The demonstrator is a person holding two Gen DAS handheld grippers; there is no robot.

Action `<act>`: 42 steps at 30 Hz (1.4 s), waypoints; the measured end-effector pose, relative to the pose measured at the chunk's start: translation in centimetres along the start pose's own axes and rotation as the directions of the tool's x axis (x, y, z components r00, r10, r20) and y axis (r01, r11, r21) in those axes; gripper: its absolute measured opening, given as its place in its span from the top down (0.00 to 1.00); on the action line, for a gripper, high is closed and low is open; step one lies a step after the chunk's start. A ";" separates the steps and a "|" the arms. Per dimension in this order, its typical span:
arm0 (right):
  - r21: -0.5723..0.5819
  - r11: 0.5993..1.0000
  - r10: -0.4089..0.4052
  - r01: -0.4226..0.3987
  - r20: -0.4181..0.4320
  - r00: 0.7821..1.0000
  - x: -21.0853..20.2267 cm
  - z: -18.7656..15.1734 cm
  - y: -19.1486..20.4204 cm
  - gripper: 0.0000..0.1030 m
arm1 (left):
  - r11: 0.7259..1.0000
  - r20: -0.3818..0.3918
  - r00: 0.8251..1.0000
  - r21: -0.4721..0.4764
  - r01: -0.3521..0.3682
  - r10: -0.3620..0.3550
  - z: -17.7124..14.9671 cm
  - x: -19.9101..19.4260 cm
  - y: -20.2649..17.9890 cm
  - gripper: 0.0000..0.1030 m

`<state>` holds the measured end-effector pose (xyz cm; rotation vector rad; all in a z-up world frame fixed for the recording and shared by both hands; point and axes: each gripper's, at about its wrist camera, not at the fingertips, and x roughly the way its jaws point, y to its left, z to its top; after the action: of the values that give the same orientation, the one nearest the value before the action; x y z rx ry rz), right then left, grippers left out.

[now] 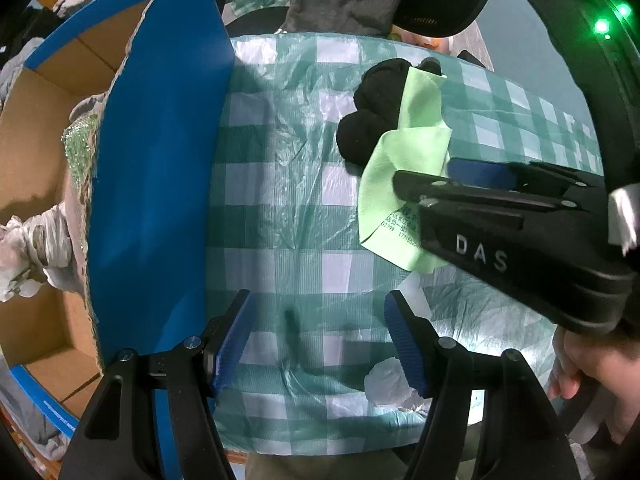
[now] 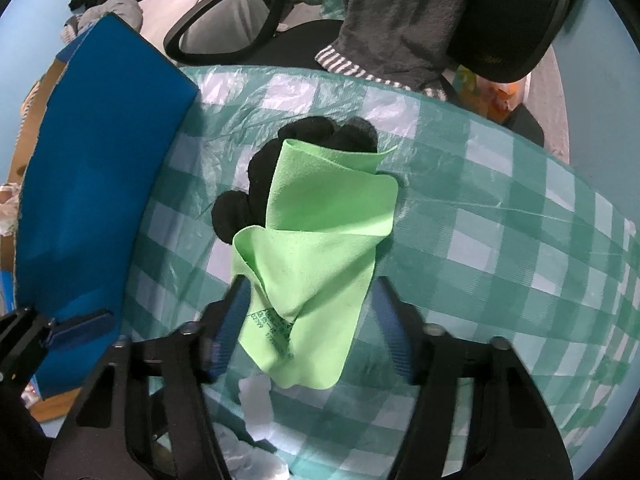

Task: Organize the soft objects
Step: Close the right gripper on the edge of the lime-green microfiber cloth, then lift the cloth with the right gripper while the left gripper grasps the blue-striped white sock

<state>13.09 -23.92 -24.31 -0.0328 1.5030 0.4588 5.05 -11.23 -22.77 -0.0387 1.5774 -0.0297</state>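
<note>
Right tongs (image 2: 308,320) straddle the near end of the green cloth (image 2: 316,256); jaws partly spread. I can't see the pads pressing it. Left tongs (image 1: 320,340) are spread wide, nothing between them, over bare checkered cover (image 1: 280,220) on the worktop.

Blue box flap (image 1: 160,160) stands just left of my left tongs, so little room that side. There's open cover between the flap and the cloth, and more to the right of the cloth.

Cloth is crumpled, long axis running away from the right tongs, far end draped over a black glove (image 2: 256,184). Printed corner sits nearest the tongs.

Cardboard box (image 1: 36,160) holds bagged items. Chair (image 2: 224,20) with grey fabric beyond the worktop's far edge.
</note>
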 end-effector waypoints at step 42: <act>0.216 0.976 -0.031 0.025 0.025 0.999 -7.3 -15.4 -11.3 0.91 | 0.991 -0.055 0.990 0.009 0.131 -0.130 -6.4 -0.8 -4.0 0.24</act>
<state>1.97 -40.82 -21.52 0.1224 1.5158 0.2711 -1.32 -15.21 -21.74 -0.1323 1.6272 -0.1441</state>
